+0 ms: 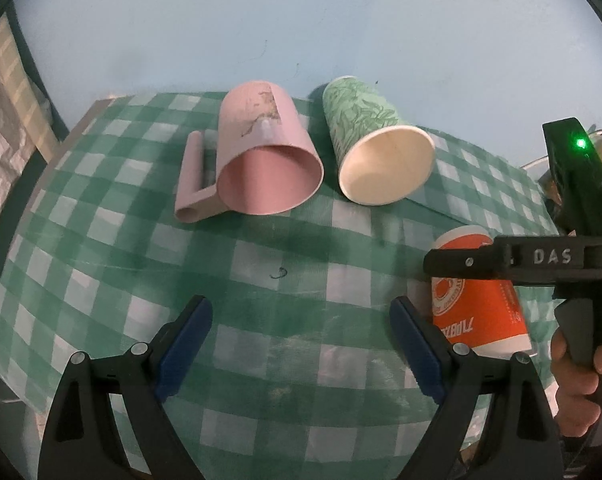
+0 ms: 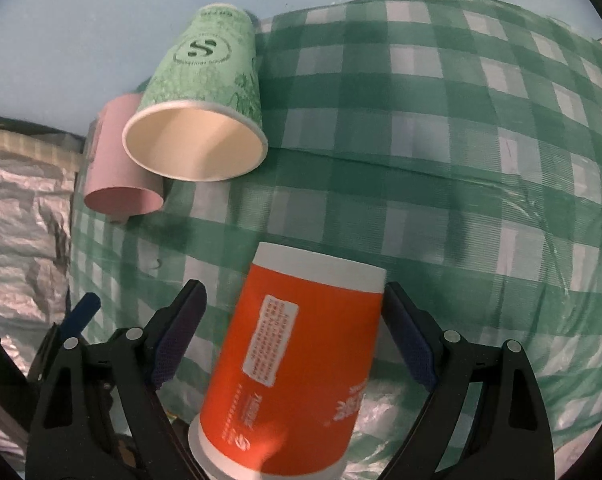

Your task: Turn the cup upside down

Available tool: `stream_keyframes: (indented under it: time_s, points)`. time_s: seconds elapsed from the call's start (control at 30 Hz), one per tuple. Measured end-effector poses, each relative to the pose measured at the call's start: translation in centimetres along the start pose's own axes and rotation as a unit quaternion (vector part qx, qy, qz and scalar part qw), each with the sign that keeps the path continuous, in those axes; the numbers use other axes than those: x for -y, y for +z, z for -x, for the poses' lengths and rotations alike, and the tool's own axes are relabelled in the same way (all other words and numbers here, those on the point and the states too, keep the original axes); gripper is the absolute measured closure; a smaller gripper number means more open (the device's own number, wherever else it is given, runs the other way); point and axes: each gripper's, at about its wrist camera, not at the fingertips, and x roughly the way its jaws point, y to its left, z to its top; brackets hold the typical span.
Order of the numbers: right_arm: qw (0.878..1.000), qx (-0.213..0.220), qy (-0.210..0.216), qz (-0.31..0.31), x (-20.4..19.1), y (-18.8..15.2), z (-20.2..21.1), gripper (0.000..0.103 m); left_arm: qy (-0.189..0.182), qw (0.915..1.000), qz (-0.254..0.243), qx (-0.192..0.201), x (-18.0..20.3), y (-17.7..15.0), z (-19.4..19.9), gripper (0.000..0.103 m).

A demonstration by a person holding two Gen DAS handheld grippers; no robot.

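Centrally in the right wrist view, the orange cup (image 2: 297, 360) stands inverted on the surface (image 2: 461, 160), wide rim down and white base up, between the parted jaws of the right gripper (image 2: 297, 340). The right-hand pad lies at or just beside the cup wall; whether it touches cannot be told, and the left-hand pad stands apart from it, so nothing is clamped. Beyond the orange cup, toward the far edge of the green-checked cloth, a green cup (image 2: 205, 96) lies on its side with its mouth facing the camera. A pink mug (image 2: 117, 168) lies beside the green cup, on the side away from the orange cup, partly hidden behind it. The left gripper (image 1: 301, 344), jaws released and empty, hovers over bare cloth beside the orange cup (image 1: 477, 308). A hand (image 1: 577, 376) grips the right gripper's handle.
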Motion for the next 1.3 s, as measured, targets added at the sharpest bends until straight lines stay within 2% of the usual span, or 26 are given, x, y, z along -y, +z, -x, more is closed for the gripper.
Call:
stream_keyframes:
  time_s: [0.1,0.3,0.4,0.57,0.73,0.83,0.9,1.07,1.17,1.3]
  points:
    - [1.0,-0.005,-0.005,0.006,-0.3,-0.1,-0.6,0.03,-0.001,1.0,0.006,0.002,-0.4,-0.1,0.0,0.012]
    - [1.0,0.007,0.006,0.024,-0.3,-0.2,-0.2,0.034,-0.002,0.9998,0.013,0.011,-0.7,-0.3,0.4,0.012]
    - [0.999,0.029,0.012,0.04,-0.4,-0.7,1.1,0.034,-0.004,0.9997,0.013,0.021,-0.7,-0.5,1.0,0.012]
    - [0.992,0.094,0.009,0.088,-1.1,-2.7,4.1,0.034,-0.004,0.9988,0.014,0.046,-0.5,-1.2,2.3,0.012]
    - [0.973,0.174,0.003,0.151,-2.9,-5.3,6.4,0.034,0.006,0.9971,0.011,0.074,-0.1,-2.0,3.6,0.012]
    - [0.954,0.231,-0.012,0.189,-4.0,-7.2,7.5,0.035,0.008,0.9958,0.012,0.09,0.0,-2.4,4.4,0.012]
    - [0.945,0.257,-0.024,0.201,-4.6,-8.0,7.7,0.035,0.008,0.9947,0.019,0.1,0.0,-2.8,4.8,0.012]
    - [0.912,0.331,-0.063,0.232,-6.3,-9.7,8.6,0.036,0.013,0.9908,0.033,0.13,0.0,-4.0,6.0,0.012]
    - [0.904,0.344,-0.079,0.24,-6.9,-9.8,9.2,0.036,0.003,0.9891,0.05,0.138,-0.4,-4.7,6.5,0.012]
    - [0.906,0.326,-0.098,0.251,-7.7,-9.8,9.8,0.036,0.011,0.9865,0.054,0.154,-0.6,-5.7,7.1,0.007]
